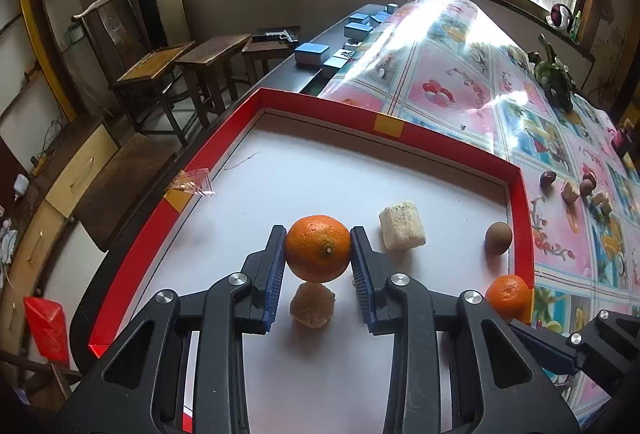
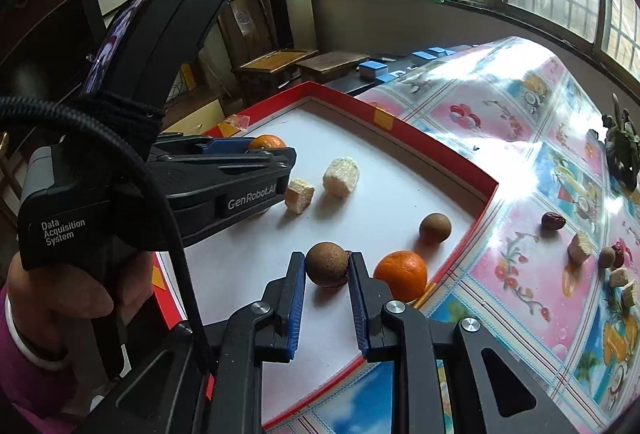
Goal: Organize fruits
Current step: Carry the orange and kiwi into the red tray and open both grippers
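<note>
Left claw clamped on an orange, held over the red tray above a pale chunk. Right claw clenched on a brown round fruit over the tray's near side. Already in the tray: second orange at 3 o'clock of the right claw, another brown fruit, white block. Roughly halfway: several small fruits and chunks sit on the table at 3 o'clock, well apart from the tray.

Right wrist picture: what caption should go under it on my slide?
Right hand-held gripper holds a brown fruit over the red tray, beside an orange.
</note>
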`<state>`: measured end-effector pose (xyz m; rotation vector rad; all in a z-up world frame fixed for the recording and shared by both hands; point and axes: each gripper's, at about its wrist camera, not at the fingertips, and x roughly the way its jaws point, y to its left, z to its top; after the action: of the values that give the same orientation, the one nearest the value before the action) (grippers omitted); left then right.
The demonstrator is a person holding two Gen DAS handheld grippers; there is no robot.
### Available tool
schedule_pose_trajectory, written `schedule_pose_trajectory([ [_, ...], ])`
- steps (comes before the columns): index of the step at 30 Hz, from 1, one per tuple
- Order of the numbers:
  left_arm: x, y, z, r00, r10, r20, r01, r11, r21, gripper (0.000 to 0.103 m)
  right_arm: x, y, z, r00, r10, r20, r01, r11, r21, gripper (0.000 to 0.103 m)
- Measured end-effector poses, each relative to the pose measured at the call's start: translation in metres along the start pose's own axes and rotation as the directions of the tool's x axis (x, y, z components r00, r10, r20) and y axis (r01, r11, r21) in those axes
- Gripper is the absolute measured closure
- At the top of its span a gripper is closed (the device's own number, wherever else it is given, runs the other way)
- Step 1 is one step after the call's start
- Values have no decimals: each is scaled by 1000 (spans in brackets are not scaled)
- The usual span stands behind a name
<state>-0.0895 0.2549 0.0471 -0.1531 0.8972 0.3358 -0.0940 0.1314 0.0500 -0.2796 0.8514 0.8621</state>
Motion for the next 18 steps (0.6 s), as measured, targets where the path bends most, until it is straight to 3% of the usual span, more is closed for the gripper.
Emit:
schedule_pose_trajectory([
  [11,9,5,-1,1000,-13,-25,13,1000,-21,72,25,9,-1,998,13,-54,-15,999,-35,83],
  [18,10,6,0,999,-24,-38,23,999,-34,71,24,9,-5,997,63,-48,-64,998,-28,82],
])
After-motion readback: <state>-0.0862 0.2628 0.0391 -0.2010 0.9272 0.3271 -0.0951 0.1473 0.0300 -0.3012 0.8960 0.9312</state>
